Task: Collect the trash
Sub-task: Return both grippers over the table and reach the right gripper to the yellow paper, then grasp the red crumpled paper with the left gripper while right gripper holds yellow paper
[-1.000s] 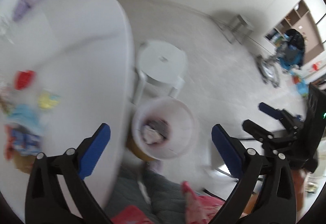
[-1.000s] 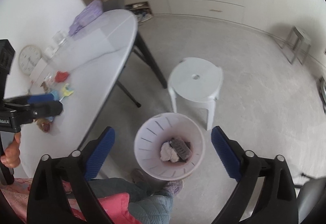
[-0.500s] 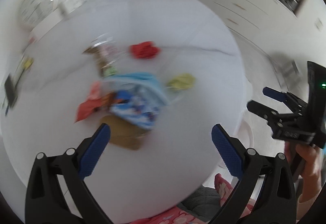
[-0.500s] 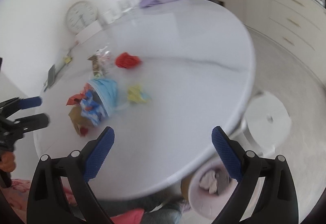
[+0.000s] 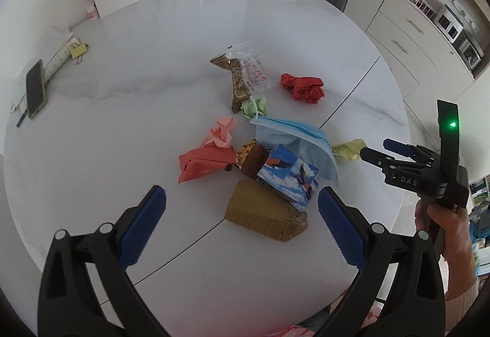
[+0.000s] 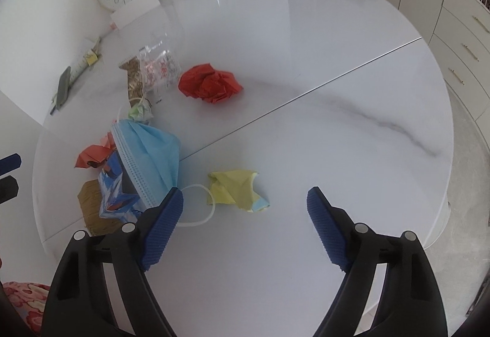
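Both grippers have swung away from the bin on the floor, which was below them a moment ago and is now out of sight, and hang over the table [image 5: 122, 129] with its heap of rubbish. The left gripper [image 5: 242, 214] hovers with its jaws wide and empty above the brown box [image 5: 260, 214], the blue patterned wrapper [image 5: 288, 177] and the blue face mask [image 5: 300, 135]. The right gripper [image 6: 242, 214] has just been narrowing its jaws, though they are open with nothing between them, and it points at the crumpled yellow paper [image 6: 235, 190] lying just beside the mask's ear loop. Red crumpled paper [image 6: 208, 83] and a clear snack bag [image 6: 153, 70] sit farther back. I'd say a new round of picking is starting, with the yellow paper likely first, and most of the trash is yet to be collected
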The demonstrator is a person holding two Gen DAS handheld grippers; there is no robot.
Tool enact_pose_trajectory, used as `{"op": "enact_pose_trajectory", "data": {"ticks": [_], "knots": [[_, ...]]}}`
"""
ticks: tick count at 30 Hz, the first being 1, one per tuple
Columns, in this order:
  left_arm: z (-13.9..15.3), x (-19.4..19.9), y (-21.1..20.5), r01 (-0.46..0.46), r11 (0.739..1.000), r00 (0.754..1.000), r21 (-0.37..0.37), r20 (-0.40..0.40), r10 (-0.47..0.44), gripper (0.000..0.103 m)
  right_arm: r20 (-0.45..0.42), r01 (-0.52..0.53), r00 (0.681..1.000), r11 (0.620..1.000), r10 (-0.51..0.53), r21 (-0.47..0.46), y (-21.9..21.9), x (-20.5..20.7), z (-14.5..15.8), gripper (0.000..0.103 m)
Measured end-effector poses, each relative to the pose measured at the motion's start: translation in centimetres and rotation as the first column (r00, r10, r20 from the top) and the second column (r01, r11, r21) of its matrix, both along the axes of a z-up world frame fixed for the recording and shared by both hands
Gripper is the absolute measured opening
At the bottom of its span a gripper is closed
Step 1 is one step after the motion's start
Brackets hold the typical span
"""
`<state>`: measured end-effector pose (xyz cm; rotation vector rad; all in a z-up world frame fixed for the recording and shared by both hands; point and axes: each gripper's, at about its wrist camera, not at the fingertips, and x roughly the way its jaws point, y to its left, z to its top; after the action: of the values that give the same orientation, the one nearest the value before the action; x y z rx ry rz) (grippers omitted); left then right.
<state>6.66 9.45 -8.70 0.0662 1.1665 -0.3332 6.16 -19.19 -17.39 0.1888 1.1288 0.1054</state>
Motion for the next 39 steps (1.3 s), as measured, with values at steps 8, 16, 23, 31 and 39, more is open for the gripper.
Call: {"op": "enact_pose_trajectory", "data": {"ticks": [8, 16, 23, 31, 39], "knots": [[-0.9, 0.8, -1.0, 0.044, 0.999, 0.999, 0.027, -0.010, -0.044, 0.095, -0.068, -0.008, 0.998, 1.000, 0.007, -0.018, 0.4, 1.8, -1.7, 0.064], [-0.9, 1.5, -2.4, 0.081, 0.995, 0.997, 0.056, 0.001, -0.081, 0.095, -0.126, 0.000, 0.992, 0.998, 0.007, 0.057, -0.2, 2.1, -2.8, 0.015], [-0.2, 1.4, -4.0, 0.114, 0.991, 0.993, 0.063, 0.025, -0.116, 0.095, -0.065, 0.070, 0.996, 0.992, -0.063, 0.109, -2.2, 1.2, -0.5, 0.015], [0.2, 3.8, -8.8, 0.225, 0.974, 0.972, 0.025, 0.056, -0.226, 0.095, 0.034, 0.191, 0.980, 0.973, -0.197, 0.129, -6.5, -0.8, 4.3, 0.015], [-4.1, 10.6, -17.3, 0.354, 0.931, 0.933, 0.091, 0.041, -0.358, 0.095, 0.046, 0.274, 0.959, 0.954, -0.281, 0.125, -9.6, -3.4, 6.9, 0.016]]}}
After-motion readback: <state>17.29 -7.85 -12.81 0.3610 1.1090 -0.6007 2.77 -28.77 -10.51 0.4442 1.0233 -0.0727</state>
